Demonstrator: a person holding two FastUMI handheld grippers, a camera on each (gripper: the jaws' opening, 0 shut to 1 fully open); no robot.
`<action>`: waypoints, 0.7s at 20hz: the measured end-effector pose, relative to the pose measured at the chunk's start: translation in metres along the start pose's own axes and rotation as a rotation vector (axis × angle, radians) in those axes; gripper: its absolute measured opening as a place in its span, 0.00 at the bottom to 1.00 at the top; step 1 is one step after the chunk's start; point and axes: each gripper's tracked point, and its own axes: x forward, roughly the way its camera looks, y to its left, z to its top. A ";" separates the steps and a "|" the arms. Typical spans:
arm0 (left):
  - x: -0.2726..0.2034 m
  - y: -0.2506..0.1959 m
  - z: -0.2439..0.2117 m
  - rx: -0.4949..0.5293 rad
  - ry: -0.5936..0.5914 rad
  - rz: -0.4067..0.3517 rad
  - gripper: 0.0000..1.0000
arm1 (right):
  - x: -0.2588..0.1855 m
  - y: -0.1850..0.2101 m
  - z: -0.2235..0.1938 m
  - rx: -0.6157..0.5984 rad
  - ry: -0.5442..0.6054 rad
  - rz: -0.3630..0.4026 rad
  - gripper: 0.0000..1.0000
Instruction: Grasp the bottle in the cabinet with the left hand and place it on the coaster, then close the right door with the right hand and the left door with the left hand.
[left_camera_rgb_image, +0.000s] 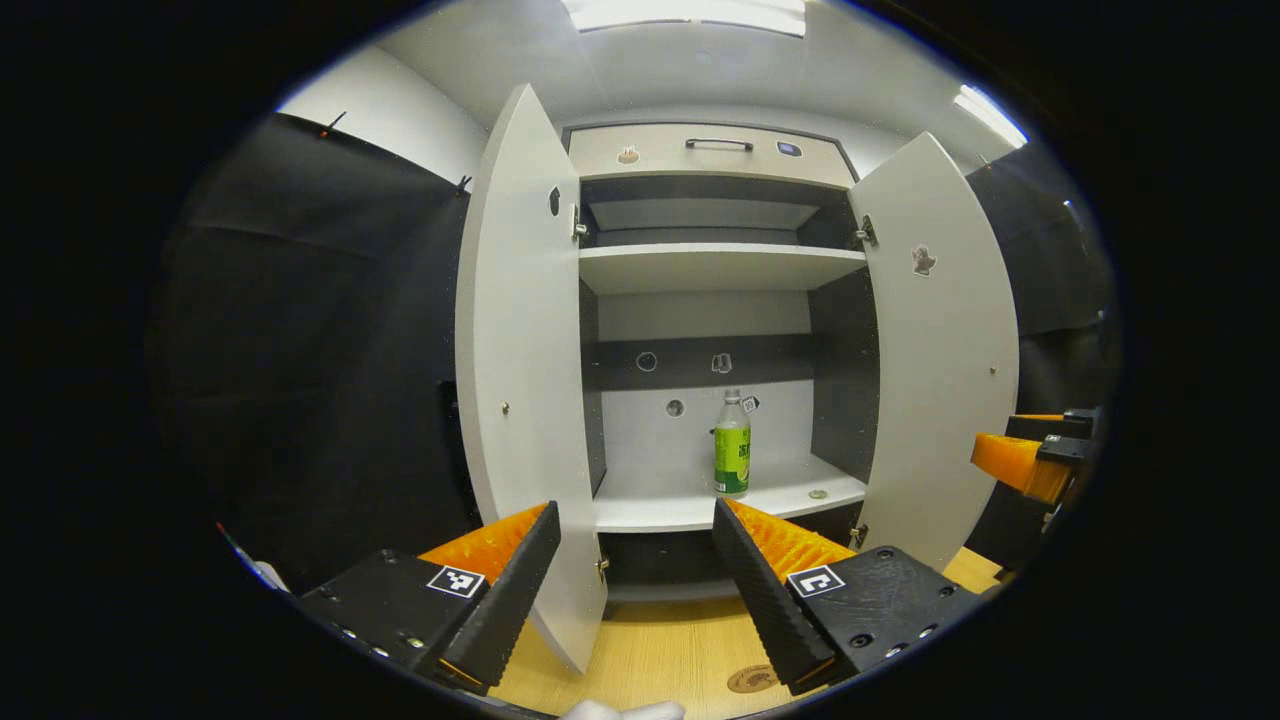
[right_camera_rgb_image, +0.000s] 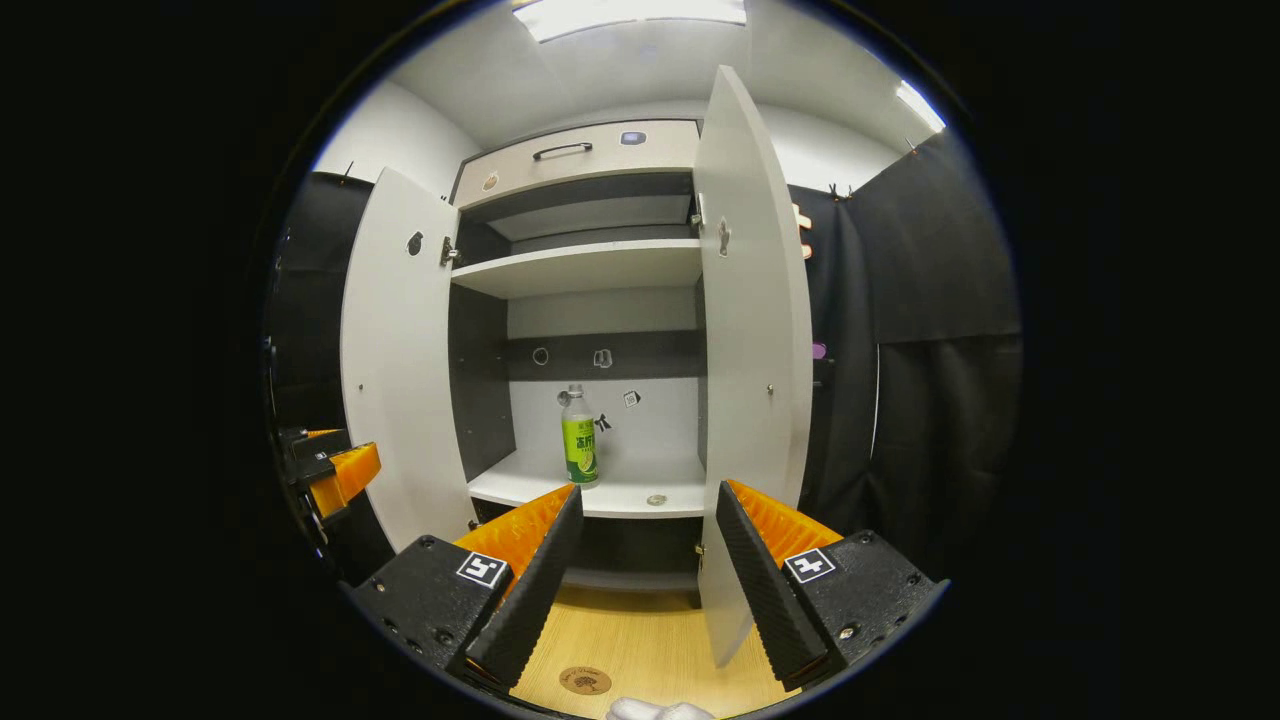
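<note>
Green-labelled bottle (left_camera_rgb_image: 732, 447) upright in cabinet (left_camera_rgb_image: 700, 270), writing unreadable | both grippers wide, empty

Bottle (left_camera_rgb_image: 732, 447) upright on cabinet shelf (left_camera_rgb_image: 690, 505) (green label); doors open.

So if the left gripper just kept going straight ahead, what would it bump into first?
Probably the bottle on the cabinet's lower shelf. It stands ahead between the open jaws of the left gripper, slightly right of centre, though depth is hard to judge.

Both views face the open cabinet (left_camera_rgb_image: 700, 270) (perhaps near).
</note>
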 end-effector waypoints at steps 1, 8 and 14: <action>0.000 0.000 0.000 -0.001 -0.002 -0.001 0.94 | -0.001 0.001 -0.001 -0.001 0.000 0.001 0.83; 0.002 0.001 -0.001 0.005 -0.011 0.001 0.94 | -0.002 0.000 -0.002 0.001 0.001 -0.005 0.83; 0.012 -0.002 -0.008 0.000 -0.017 -0.012 0.98 | 0.003 -0.006 0.000 -0.006 0.020 -0.022 0.83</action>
